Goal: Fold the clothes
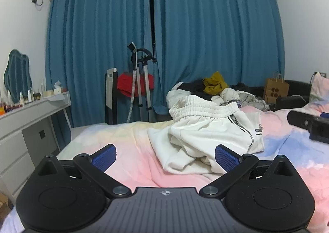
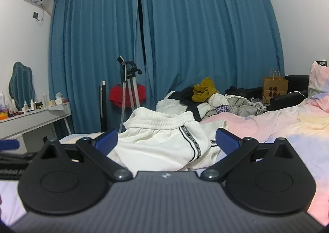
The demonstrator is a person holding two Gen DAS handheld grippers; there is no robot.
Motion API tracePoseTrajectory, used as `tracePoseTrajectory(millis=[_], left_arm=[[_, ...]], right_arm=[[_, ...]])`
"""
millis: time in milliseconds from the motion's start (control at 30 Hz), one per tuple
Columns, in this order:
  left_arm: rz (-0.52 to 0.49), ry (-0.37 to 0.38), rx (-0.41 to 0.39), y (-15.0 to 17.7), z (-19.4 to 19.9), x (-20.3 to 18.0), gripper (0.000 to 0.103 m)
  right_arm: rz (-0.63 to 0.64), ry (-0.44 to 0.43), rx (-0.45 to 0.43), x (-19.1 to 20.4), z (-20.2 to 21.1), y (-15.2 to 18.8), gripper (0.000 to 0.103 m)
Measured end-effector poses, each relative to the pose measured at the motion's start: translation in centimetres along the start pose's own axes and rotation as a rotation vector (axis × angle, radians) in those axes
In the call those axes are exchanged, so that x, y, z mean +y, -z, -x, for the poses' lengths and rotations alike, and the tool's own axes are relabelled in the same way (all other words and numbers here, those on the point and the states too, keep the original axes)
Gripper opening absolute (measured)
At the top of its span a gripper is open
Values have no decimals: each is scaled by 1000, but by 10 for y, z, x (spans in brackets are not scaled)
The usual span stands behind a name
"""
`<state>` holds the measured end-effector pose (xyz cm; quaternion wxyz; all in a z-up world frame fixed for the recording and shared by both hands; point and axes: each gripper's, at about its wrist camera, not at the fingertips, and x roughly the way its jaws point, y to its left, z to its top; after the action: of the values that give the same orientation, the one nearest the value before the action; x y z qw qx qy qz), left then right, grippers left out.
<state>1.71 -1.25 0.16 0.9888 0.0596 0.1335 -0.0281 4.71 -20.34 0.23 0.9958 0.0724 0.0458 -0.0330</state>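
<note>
A crumpled pair of white shorts point(image 1: 205, 132) with an elastic waistband and a black side stripe lies on the pastel bed sheet point(image 1: 127, 150). My left gripper point(image 1: 165, 157) is open and empty, low over the sheet just in front of the shorts' lower folds. My right gripper point(image 2: 166, 140) is open and empty, close behind the shorts point(image 2: 164, 140), which fill the gap between its blue pads. The right gripper also shows at the right edge of the left wrist view point(image 1: 314, 126).
A heap of unfolded clothes point(image 1: 213, 89) lies at the far end of the bed, with a mustard garment on top. Behind are blue curtains point(image 1: 164, 37), a garment steamer point(image 1: 141, 81), a brown paper bag point(image 1: 276, 89) and a white dresser point(image 1: 30, 118) with bottles at left.
</note>
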Motion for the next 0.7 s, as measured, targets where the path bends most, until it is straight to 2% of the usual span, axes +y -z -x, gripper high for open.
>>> tracePoseTrajectory(millis=[233, 400, 567, 700], left_arm=[[-46, 32, -28, -22, -26, -7, 103], [12, 64, -27, -16, -48, -2, 103], [68, 86, 17, -9, -68, 8, 103], [86, 102, 43, -1, -83, 17, 103]], right_arm=[[15, 1, 0, 0, -6, 3, 103], [-14, -7, 32, -11, -15, 7, 103], [2, -73, 96, -14, -59, -2, 103], [6, -77, 118, -19, -118, -24, 103]])
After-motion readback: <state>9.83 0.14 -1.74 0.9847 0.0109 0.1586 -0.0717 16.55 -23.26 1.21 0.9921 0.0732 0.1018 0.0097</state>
